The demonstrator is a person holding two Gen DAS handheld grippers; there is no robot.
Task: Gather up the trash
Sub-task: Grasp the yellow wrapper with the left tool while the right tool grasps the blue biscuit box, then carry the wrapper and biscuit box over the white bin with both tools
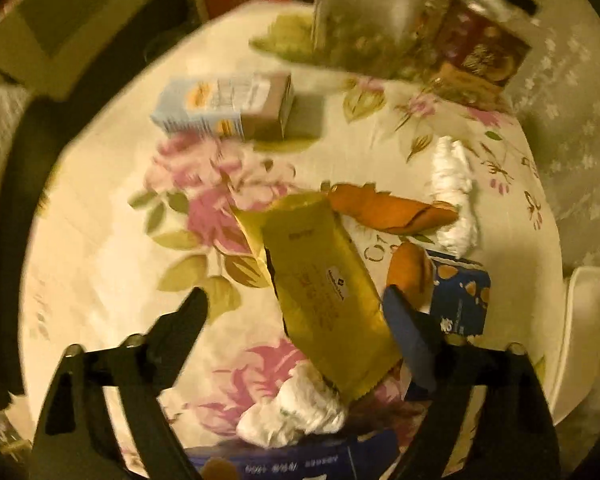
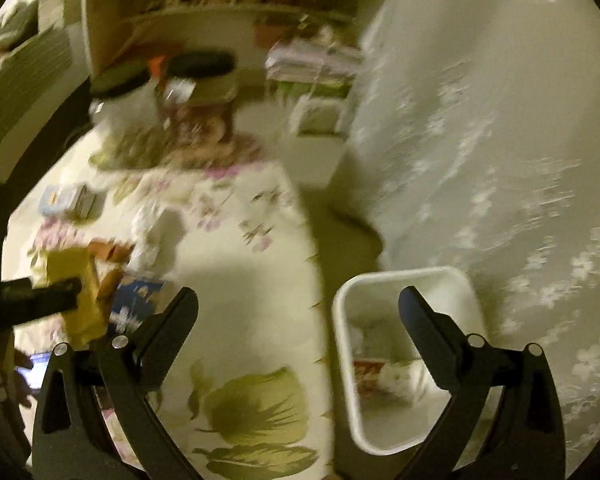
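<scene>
My left gripper (image 1: 296,300) is open above the floral table (image 1: 100,280). A yellow wrapper (image 1: 324,300) lies between its fingers, close against the right finger, with nothing clamped on it. Around it lie crumpled white tissue (image 1: 296,408), orange peel (image 1: 392,210), more white tissue (image 1: 454,192), a blue box (image 1: 460,296) and a pale carton (image 1: 224,106). My right gripper (image 2: 298,304) is open and empty, over the table edge beside a white bin (image 2: 404,356) that holds some trash. The yellow wrapper (image 2: 76,288) and the left gripper's finger (image 2: 40,298) show at the left of the right wrist view.
A clear jar (image 1: 368,20) and a dark red package (image 1: 480,48) stand at the table's far end. A flowered curtain (image 2: 500,160) hangs at the right, behind the bin. Shelves (image 2: 220,0) and stacked papers (image 2: 312,60) are in the background.
</scene>
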